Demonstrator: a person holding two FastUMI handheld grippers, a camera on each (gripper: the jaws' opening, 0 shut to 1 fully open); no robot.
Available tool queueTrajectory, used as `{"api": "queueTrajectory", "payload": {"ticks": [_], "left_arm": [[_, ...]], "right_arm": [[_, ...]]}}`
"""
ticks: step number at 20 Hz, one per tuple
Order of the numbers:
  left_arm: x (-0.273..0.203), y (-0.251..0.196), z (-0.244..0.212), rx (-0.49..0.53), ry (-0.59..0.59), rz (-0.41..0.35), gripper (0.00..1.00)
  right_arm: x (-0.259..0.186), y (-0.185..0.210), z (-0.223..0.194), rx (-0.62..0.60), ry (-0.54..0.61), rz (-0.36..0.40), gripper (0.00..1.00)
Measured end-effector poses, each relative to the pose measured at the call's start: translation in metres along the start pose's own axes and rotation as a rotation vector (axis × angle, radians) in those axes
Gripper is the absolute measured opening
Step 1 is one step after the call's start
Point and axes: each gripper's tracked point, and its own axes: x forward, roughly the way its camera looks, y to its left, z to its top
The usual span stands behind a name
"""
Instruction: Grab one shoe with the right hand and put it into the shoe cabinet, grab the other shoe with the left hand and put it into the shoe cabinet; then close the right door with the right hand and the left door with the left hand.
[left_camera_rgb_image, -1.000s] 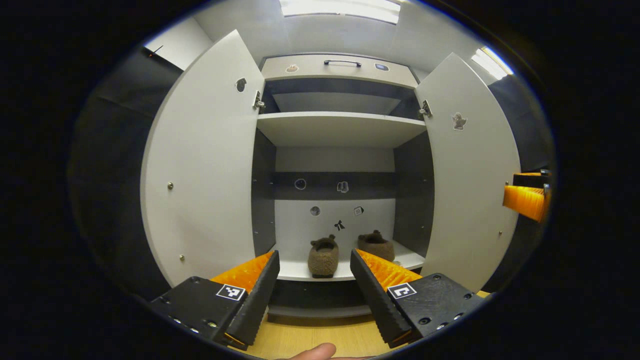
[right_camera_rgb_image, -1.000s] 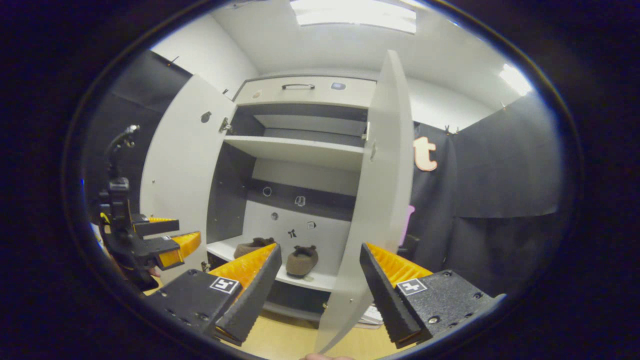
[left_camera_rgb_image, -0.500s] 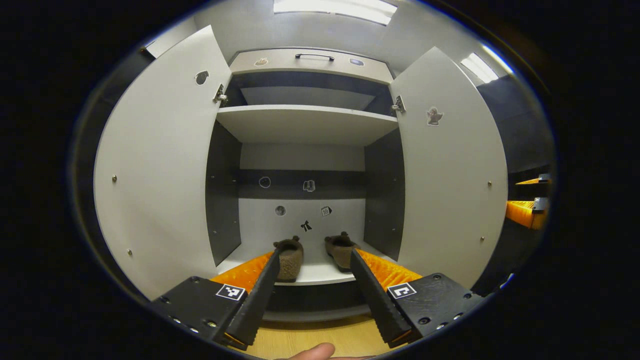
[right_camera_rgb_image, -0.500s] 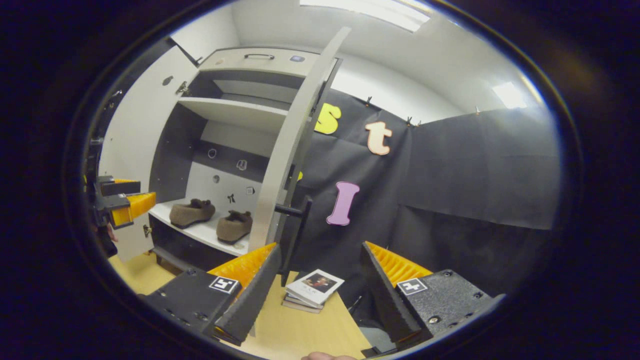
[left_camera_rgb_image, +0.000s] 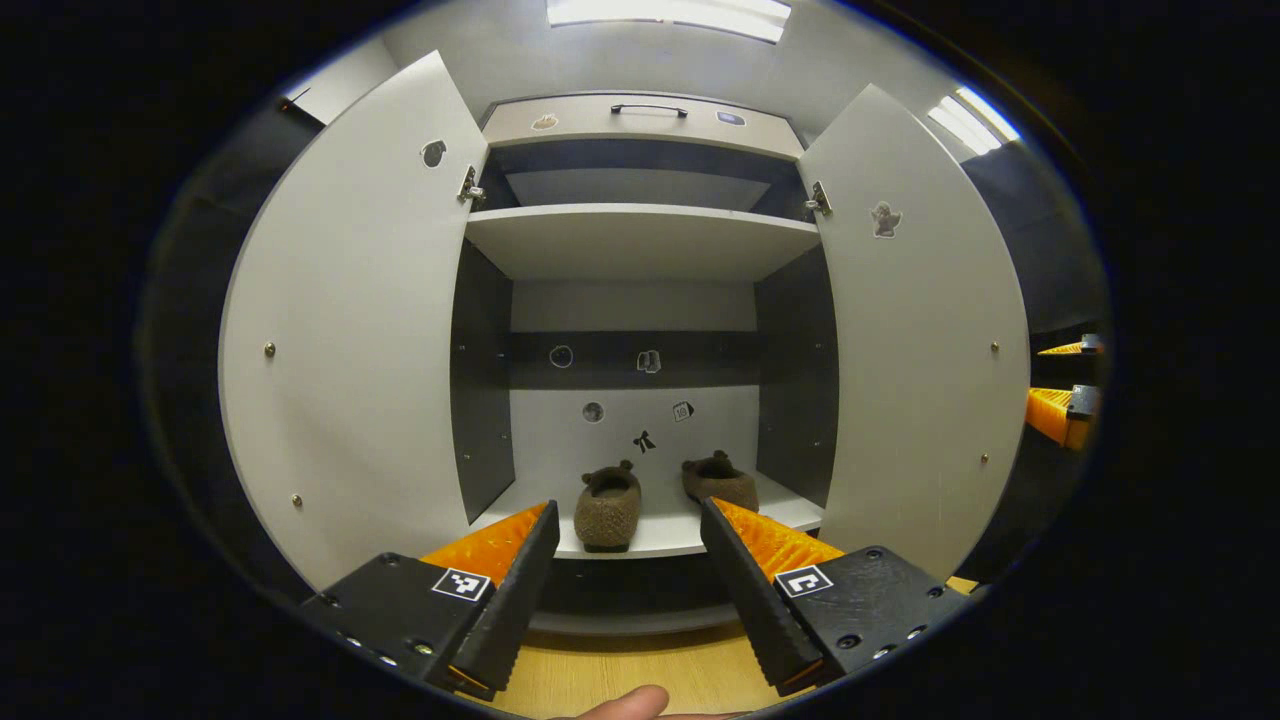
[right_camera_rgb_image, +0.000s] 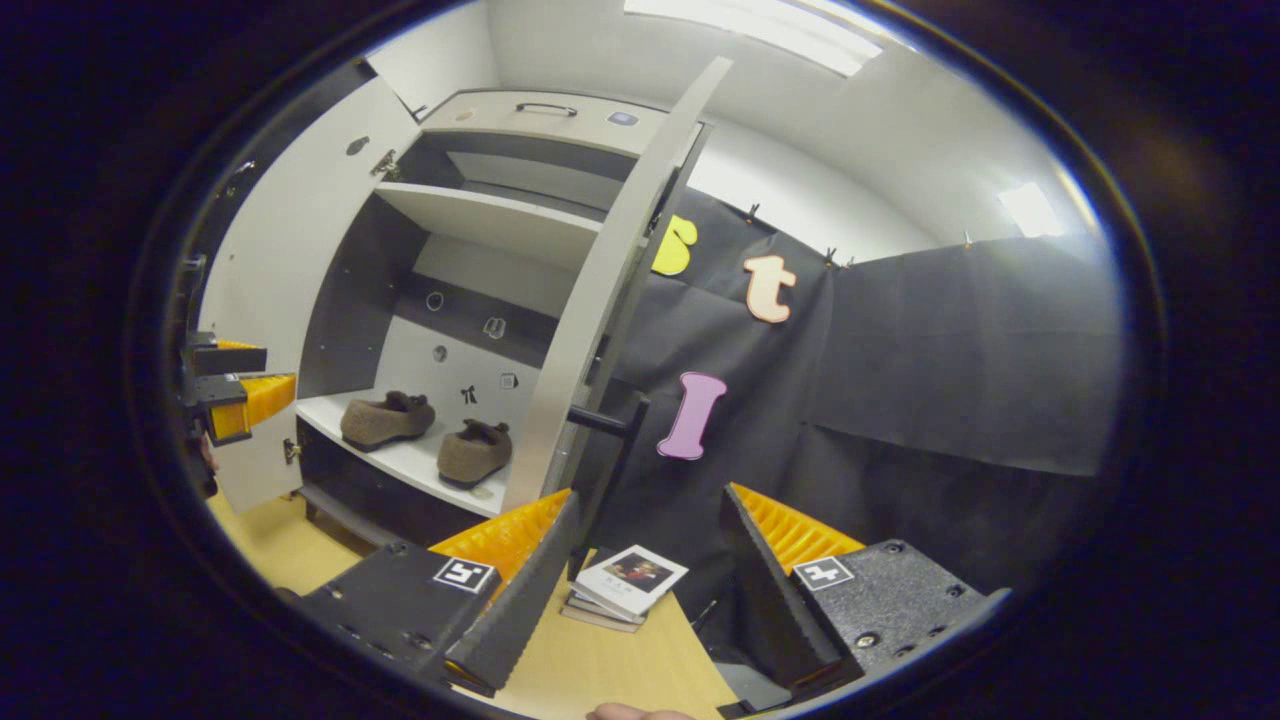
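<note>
Closing the right door comes next, by my reading: both shoes, one and the other, sit low and central in the left gripper view on the cabinet's bottom shelf. The right tool is spread wide, holding nothing, at the frame's bottom beside the door's dark handle. Press the door's outer face near that free edge and sweep evenly. The left tool, equally wide and empty, should wait clear of the left door.

Two brown fuzzy shoes rest side by side on the shoe cabinet bottom shelf, ahead of the left gripper; both doors stand open.
</note>
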Motion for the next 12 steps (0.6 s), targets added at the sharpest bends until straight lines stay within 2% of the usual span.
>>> {"api": "queueTrajectory", "payload": {"ticks": [6, 8, 12], "left_arm": [[-0.01, 0.013, -0.007, 0.027, 0.02, 0.037, 0.88], [-0.015, 0.022, -0.007, 0.033, 0.022, 0.067, 0.88], [-0.032, 0.051, -0.006, 0.073, 0.02, 0.144, 0.88]], "right_arm": [[0.006, 0.064, 0.019, -0.015, -0.068, 0.158, 0.94], [0.015, 0.087, 0.025, -0.016, -0.09, 0.2, 0.94], [0.042, 0.125, 0.02, 0.003, -0.06, 0.274, 0.94]]}}
